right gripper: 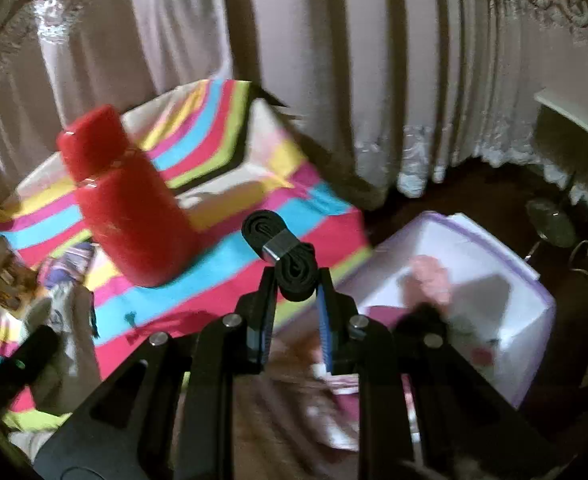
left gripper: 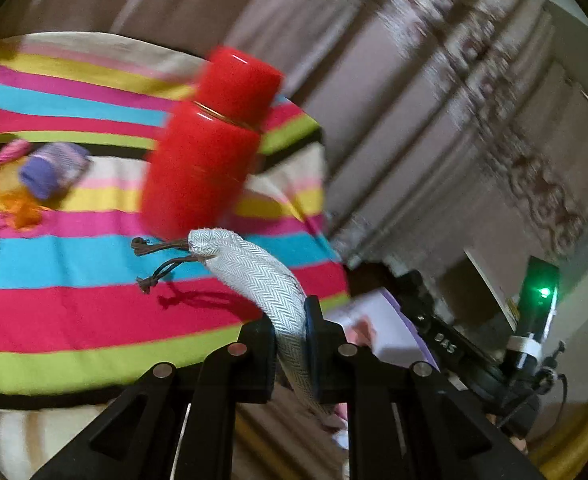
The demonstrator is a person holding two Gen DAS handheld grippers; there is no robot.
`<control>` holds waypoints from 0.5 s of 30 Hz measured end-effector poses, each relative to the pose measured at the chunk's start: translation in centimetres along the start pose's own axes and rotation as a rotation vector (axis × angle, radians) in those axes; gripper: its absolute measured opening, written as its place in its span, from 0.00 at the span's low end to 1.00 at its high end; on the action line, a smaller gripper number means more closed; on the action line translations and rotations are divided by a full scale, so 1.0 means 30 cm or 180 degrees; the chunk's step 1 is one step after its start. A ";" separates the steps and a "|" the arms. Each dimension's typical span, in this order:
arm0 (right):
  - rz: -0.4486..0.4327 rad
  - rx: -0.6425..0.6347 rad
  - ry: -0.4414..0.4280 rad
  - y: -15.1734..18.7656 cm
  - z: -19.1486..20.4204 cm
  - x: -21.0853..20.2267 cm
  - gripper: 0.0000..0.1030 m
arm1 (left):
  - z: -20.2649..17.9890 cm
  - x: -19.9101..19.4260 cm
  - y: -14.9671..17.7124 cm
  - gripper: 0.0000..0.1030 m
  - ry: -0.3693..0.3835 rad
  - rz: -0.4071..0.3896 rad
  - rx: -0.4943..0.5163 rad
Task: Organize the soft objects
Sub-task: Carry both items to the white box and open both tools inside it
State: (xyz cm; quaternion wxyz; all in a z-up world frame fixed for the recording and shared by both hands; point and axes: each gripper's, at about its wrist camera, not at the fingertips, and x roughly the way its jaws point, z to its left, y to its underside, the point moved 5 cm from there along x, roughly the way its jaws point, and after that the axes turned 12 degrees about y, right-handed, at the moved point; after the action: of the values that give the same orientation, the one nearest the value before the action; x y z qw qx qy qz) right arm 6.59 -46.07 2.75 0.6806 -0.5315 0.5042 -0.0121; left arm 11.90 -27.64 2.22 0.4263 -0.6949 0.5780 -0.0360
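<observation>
- Showing the left wrist view: the left gripper (left gripper: 289, 332) is clamped narrowly on a grey herringbone drawstring pouch (left gripper: 253, 276), which arches up toward 11 o'clock, its dark cords (left gripper: 161, 258) trailing toward 9 o'clock above the striped cloth (left gripper: 73, 256).
- Showing the right wrist view: the right gripper (right gripper: 296, 280) is pinched on a black coiled strap (right gripper: 281, 248) bound at its middle by a grey band; the coils stand up out of the jaws toward 12 o'clock.
- Edges: the cloth-covered surface ends at a corner near 3 o'clock of the left pouch; beyond it the surface drops to dark floor before a pleated curtain (right gripper: 314, 60) with a lace hem. In the right view the cloth's near edge runs from 8 o'clock to 3 o'clock, just past the jaws.
- Open room: the cloth between the red bottle (left gripper: 209, 148) and the left jaws lies bare apart from the cords' shadow. The bottle stands upright at 11 o'clock of both grippers.
- Containers: a white bin with purple rim (right gripper: 474, 280) sits below the cloth's edge at 3 o'clock of the right gripper, holding a pink item and other blurred contents.
- Other soft items: a purple roll (left gripper: 53, 172) and an orange sheer piece (left gripper: 21, 208) lie at 9 o'clock of the left view.
- Writing: a black device (left gripper: 454, 344) at 4 o'clock shows white characters, too blurred to read; a green light (left gripper: 544, 292) glows nearby.
</observation>
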 end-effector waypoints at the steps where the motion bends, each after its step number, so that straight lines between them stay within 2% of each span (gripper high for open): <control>1: -0.0002 -0.0019 0.0028 0.003 -0.031 0.003 0.22 | -0.026 0.022 0.012 0.13 0.0050 0.0060 0.0022; 6: -0.0046 -0.0086 0.0192 0.009 -0.167 0.012 0.22 | -0.137 0.117 0.068 0.13 0.0231 0.0333 0.0162; 11: -0.0004 -0.0093 0.0187 0.005 -0.251 0.028 0.22 | -0.194 0.167 0.105 0.14 0.0367 0.0510 0.0239; 12: -0.0009 -0.0096 0.0186 0.004 -0.257 0.025 0.23 | -0.203 0.180 0.114 0.17 0.0425 0.0583 0.0251; 14: -0.0029 -0.0110 0.0188 -0.001 -0.270 0.022 0.25 | -0.211 0.205 0.124 0.31 0.0453 0.0701 0.0266; 15: -0.0014 -0.0134 0.0186 -0.001 -0.273 0.021 0.33 | -0.210 0.212 0.131 0.42 0.0449 0.0732 0.0261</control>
State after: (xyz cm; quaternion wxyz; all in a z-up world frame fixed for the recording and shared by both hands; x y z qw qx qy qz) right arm 1.20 -52.26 2.93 0.6542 -0.5463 0.5228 -0.0184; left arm 7.53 -36.30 0.89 0.4140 -0.6018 0.6804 -0.0593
